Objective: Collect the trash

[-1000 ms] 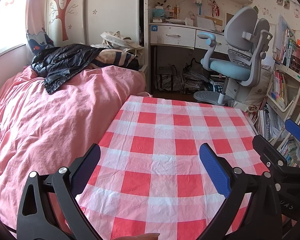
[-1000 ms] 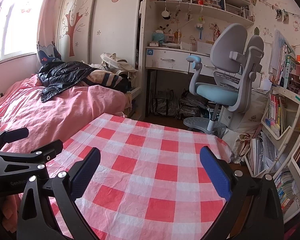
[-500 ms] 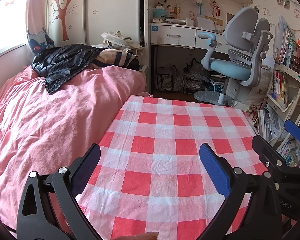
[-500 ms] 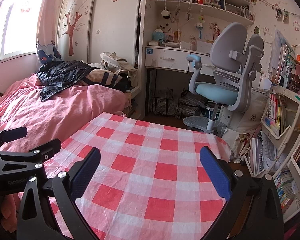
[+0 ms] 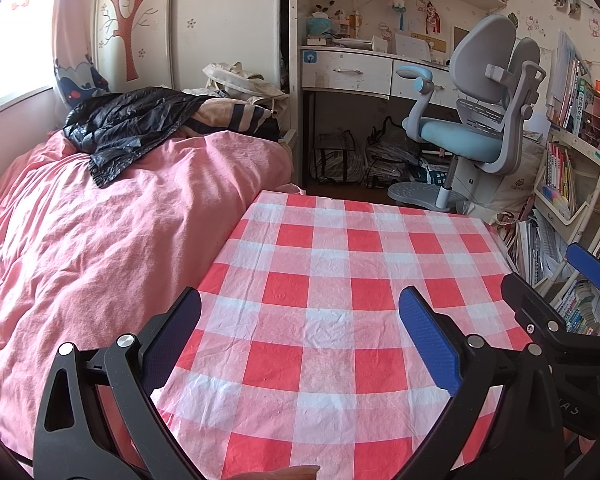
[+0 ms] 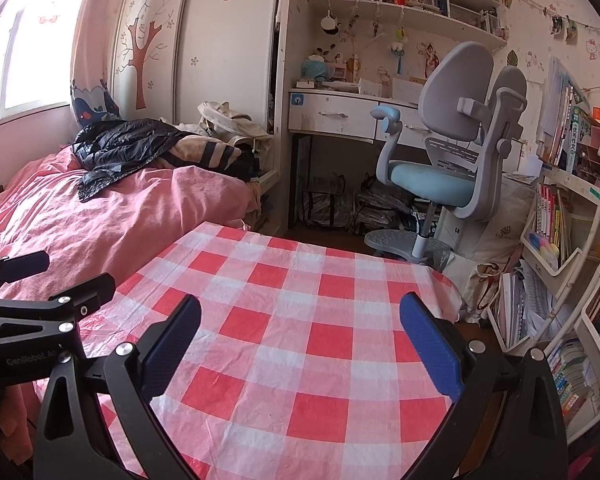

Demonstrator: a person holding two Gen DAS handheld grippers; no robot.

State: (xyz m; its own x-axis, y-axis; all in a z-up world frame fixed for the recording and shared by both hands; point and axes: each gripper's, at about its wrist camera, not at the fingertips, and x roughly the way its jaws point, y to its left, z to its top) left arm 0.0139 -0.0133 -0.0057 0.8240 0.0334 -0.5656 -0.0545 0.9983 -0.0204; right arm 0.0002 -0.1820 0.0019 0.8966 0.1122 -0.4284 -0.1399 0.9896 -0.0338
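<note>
1. While both tools hang above the table, little differs from a second ago: the left-hand black gripper with blue pads (image 5: 300, 336) has kept its jaws spread wide with nothing between them, and the view from it matches the earlier one almost exactly.
2. The right-hand black gripper with blue pads (image 6: 300, 336) is likewise spread wide and empty; its view has crept slightly forward, so the table's far edge sits a touch lower in the picture than before.
3. Each gripper shows at the edge of the other's view, the two side by side and apart.
4. Beneath them lies the red-and-white checked tablecloth (image 5: 340, 280), wrinkled and bare; no trash can be seen on it in either view, so where the task's thing lies I cannot tell.
5. Just beside the table on the left is the bed under a pink crumpled quilt (image 5: 100, 232), with a glossy black padded jacket (image 5: 128, 124) heaped at its far end.
6. Beyond the table's far edge stands a grey swivel chair with a pale blue seat (image 6: 448, 168) before a white desk with drawers (image 6: 332, 114).
7. On the right, white racks of books (image 6: 556, 224) crowd the table's side.
</note>
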